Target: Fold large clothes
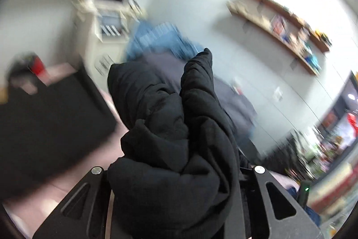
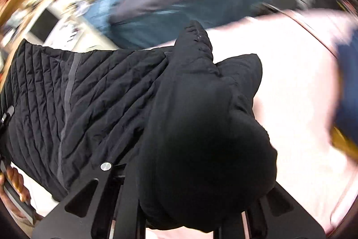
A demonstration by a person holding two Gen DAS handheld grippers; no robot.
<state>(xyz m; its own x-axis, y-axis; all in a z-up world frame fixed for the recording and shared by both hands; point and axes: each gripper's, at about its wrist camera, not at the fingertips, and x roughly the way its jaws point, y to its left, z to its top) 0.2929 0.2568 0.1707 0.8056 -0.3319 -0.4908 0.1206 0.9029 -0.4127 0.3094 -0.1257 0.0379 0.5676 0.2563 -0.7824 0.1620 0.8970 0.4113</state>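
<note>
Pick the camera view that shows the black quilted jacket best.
Right wrist view: the black quilted jacket spreads out there, with stitched channels and a grey strip visible. The left wrist view shows only a bunched black wad between the tongs.

Black quilted jacket (image 2: 89, 91), bunched, lifted off pale pink surface (image 2: 290, 82).

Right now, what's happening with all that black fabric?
A person is folding a black quilted puffer jacket using two hand-held claws. The left claw and right claw each grip a bunched part of it, lifted above the pale pink tabletop. Blurry backgrounds suggest fast motion.
</note>
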